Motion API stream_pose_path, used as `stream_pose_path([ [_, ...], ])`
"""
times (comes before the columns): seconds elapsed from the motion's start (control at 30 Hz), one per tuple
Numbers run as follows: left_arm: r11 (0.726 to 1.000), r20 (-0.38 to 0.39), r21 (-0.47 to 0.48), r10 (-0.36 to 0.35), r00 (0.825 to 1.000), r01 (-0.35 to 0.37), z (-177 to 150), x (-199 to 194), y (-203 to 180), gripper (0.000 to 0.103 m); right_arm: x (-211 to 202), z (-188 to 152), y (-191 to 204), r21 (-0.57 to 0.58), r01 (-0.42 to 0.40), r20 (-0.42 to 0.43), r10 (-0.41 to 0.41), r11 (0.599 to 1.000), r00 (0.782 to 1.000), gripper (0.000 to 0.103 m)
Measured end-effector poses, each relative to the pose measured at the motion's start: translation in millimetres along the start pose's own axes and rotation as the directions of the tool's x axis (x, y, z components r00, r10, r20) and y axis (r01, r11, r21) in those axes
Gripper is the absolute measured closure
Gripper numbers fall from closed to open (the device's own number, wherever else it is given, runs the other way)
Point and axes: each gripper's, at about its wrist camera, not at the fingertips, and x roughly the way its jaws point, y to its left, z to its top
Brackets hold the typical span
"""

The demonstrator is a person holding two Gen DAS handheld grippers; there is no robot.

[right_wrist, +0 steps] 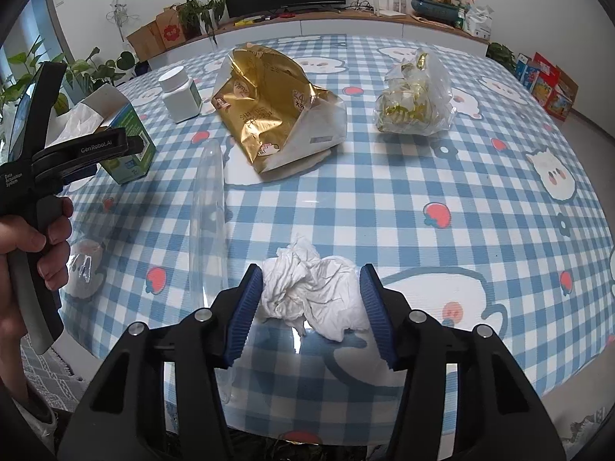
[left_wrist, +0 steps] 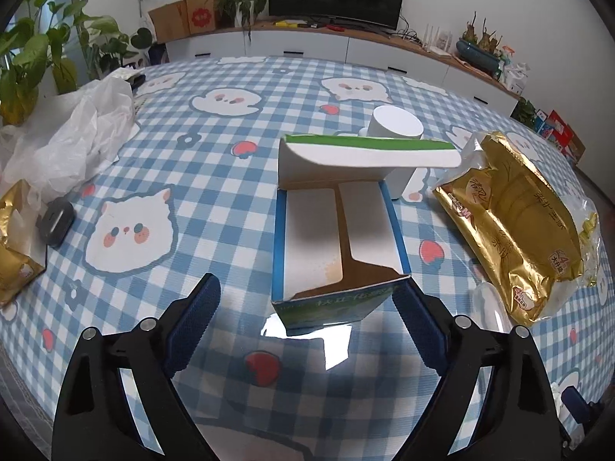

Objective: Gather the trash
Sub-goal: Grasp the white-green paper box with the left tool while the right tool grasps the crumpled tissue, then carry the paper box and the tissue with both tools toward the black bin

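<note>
My left gripper [left_wrist: 305, 319] is open, its blue pads on either side of the near end of an empty green and blue carton [left_wrist: 334, 230] that lies open on the checked tablecloth. My right gripper [right_wrist: 311, 299] is shut on a crumpled white tissue [right_wrist: 311, 288], held just above the table near its front edge. The carton [right_wrist: 128, 134] and the left gripper's body show at the left of the right wrist view. A gold tissue wrapper [right_wrist: 269, 111] lies mid-table; it also shows in the left wrist view [left_wrist: 515, 223].
A white jar [left_wrist: 396, 142] stands behind the carton. A clear bag of gold scraps [right_wrist: 415, 96] lies at the far right. A clear plastic tube [right_wrist: 207, 223] lies left of the tissue. A white plastic bag [left_wrist: 73, 134], a grey object [left_wrist: 55, 221] and another gold pack [left_wrist: 15, 242] sit left.
</note>
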Motion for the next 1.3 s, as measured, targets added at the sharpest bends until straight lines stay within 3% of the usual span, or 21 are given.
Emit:
stream_pose_path([
  [0.2,1.0,-0.005,-0.002,-0.006,1.0,0.006,3.4,4.2,-2.3,0.029,2.7,-1.4,2.8,-0.005,-0.007,-0.012,0.007,1.0,1.0,0.07],
  [0.4,1.0,-0.025,0.004,-0.018,1.0,0.018,3.2,8.2,-4.0,0.056,4.3,-1.3,-0.1,0.019,-0.025,-0.019,0.026,1.0,1.0,0.083],
  [0.57,1.0,-0.019,0.016,-0.018,1.0,0.019,0.7,6.5,-5.1,0.056,2.9,-1.1,-0.8,0.022,-0.025,-0.012,0.025,0.999,1.0,0.089],
  [0.83,0.999,-0.02,0.035,0.0,1.0,0.001,-7.5,-0.9,-9.0,0.056,-3.5,0.2,-5.2,0.034,-0.021,0.006,0.021,0.999,1.0,0.089],
  [1.3,0.997,-0.048,0.058,-0.041,0.998,0.044,-50.2,-55.9,-12.5,0.057,-26.3,-3.1,0.1,0.034,-0.025,0.054,0.023,0.999,0.998,0.09],
])
